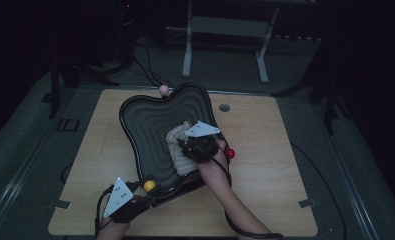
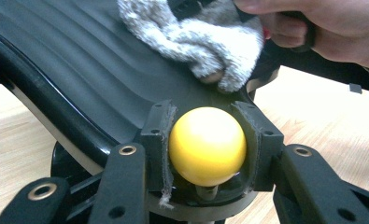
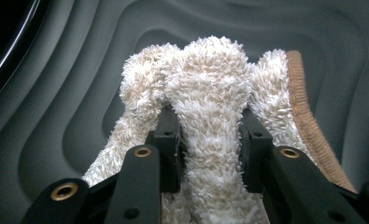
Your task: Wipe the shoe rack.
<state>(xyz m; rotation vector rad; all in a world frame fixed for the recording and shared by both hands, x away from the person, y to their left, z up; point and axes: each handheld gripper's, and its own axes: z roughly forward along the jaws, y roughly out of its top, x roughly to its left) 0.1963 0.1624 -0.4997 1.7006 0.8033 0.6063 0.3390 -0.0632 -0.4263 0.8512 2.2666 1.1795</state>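
Our left gripper (image 2: 205, 154) pinches the yellow ball (image 2: 207, 145) at the near rim of the black ridged tray (image 2: 79, 84), the ball seated full between both pads. Our right gripper (image 3: 209, 149) clamps a fold of the fluffy cloth (image 3: 210, 93), which bulges ahead of the jaws onto the tray's ridges. Bare tray lies beyond and either side; brown hem (image 3: 308, 116) runs right of the jaws.

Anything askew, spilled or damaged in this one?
One thing: the black tray sits tilted, its near end raised off the table because the left gripper is clamped on its yellow knob. The right gripper pinches a fluffy cloth against its ridged surface. Nothing spilled or damaged.
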